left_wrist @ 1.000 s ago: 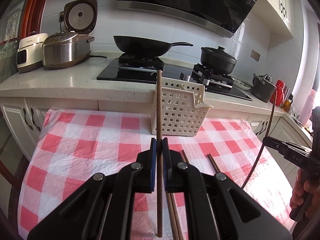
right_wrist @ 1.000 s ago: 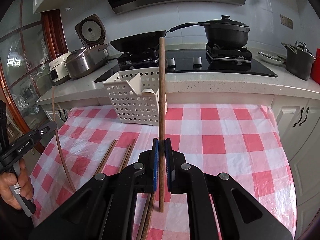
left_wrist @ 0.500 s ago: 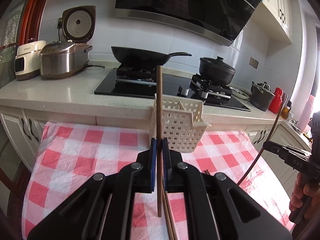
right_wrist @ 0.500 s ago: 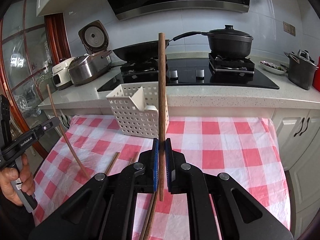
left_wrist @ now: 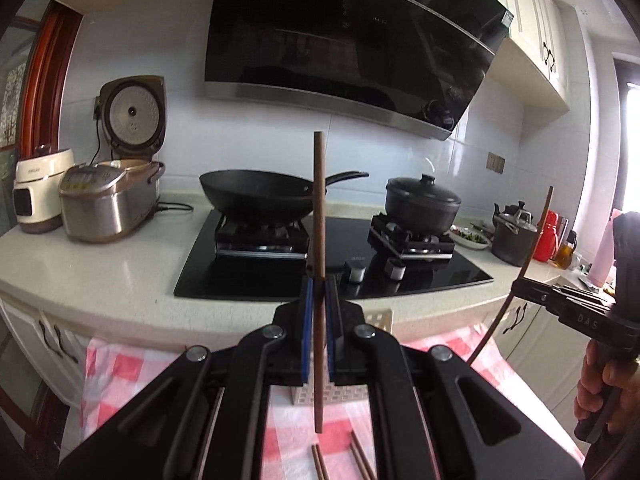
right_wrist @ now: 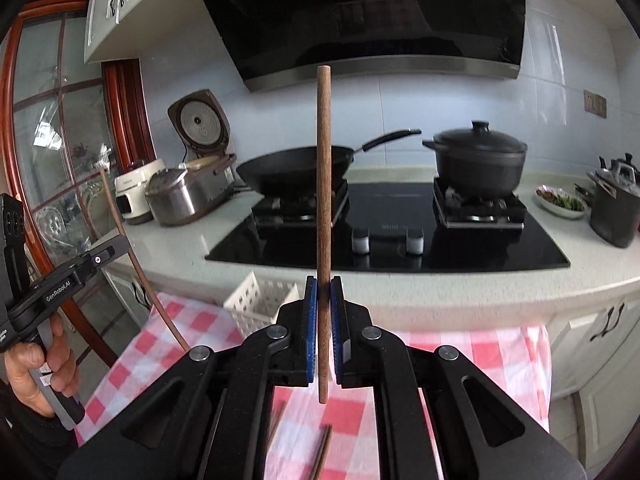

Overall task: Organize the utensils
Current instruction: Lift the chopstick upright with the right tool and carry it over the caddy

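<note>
My left gripper (left_wrist: 319, 286) is shut on a brown wooden chopstick (left_wrist: 319, 216) held upright, high above the red-checked tablecloth (left_wrist: 120, 376). My right gripper (right_wrist: 324, 284) is shut on another upright chopstick (right_wrist: 323, 184). The white slotted basket (right_wrist: 256, 300) stands on the cloth near the counter; in the left wrist view it (left_wrist: 340, 394) is mostly hidden behind my jaws. Several loose chopsticks (left_wrist: 356, 460) lie on the cloth below; they also show in the right wrist view (right_wrist: 320, 452). Each gripper appears in the other's view, the right (left_wrist: 532, 286) and the left (right_wrist: 112, 248), each with its chopstick.
A pale counter (left_wrist: 100, 272) runs behind the table with a black hob (right_wrist: 384, 240), a wok (left_wrist: 256, 196), a lidded pot (right_wrist: 480, 164) and two rice cookers (left_wrist: 108, 208). A range hood (left_wrist: 344, 40) hangs above. White cabinets (right_wrist: 592, 344) stand below the counter.
Both grippers have risen and tilted up with their chopsticks. The table and basket have dropped low in both views; the counter and hood now fill them.
</note>
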Action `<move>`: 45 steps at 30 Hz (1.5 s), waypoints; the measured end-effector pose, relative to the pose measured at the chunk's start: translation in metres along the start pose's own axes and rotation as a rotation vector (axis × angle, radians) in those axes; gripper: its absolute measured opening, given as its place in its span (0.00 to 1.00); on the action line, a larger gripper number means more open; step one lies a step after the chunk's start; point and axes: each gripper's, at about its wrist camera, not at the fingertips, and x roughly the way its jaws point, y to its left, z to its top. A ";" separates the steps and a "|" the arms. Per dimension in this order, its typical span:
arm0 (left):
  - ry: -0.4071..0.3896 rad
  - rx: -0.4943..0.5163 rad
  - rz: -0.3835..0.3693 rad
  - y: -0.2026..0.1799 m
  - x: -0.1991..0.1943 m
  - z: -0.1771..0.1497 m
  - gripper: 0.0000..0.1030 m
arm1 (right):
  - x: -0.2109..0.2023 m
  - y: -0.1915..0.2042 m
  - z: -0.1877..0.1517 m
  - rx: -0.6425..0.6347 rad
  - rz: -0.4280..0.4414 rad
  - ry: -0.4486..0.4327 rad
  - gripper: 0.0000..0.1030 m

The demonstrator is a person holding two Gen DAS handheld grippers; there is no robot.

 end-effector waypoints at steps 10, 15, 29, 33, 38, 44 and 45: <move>-0.031 0.032 -0.024 -0.009 0.035 0.054 0.06 | 0.038 0.014 0.058 -0.011 0.025 -0.020 0.08; -0.024 0.018 -0.031 -0.006 0.059 0.062 0.06 | 0.065 0.021 0.065 -0.003 0.035 -0.002 0.08; 0.033 -0.009 -0.012 0.005 0.106 0.037 0.06 | 0.125 0.026 0.040 0.027 0.032 0.085 0.08; 0.051 -0.006 -0.006 0.004 0.115 0.028 0.06 | 0.133 0.026 0.032 0.027 0.031 0.107 0.08; 0.065 -0.013 0.006 0.005 0.122 0.018 0.06 | 0.144 0.024 0.022 0.034 0.037 0.138 0.08; 0.094 -0.014 0.014 0.004 0.134 0.006 0.06 | 0.157 0.023 0.009 0.020 0.030 0.178 0.08; 0.095 -0.016 0.015 0.005 0.135 0.004 0.06 | 0.158 0.023 0.008 0.020 0.028 0.182 0.08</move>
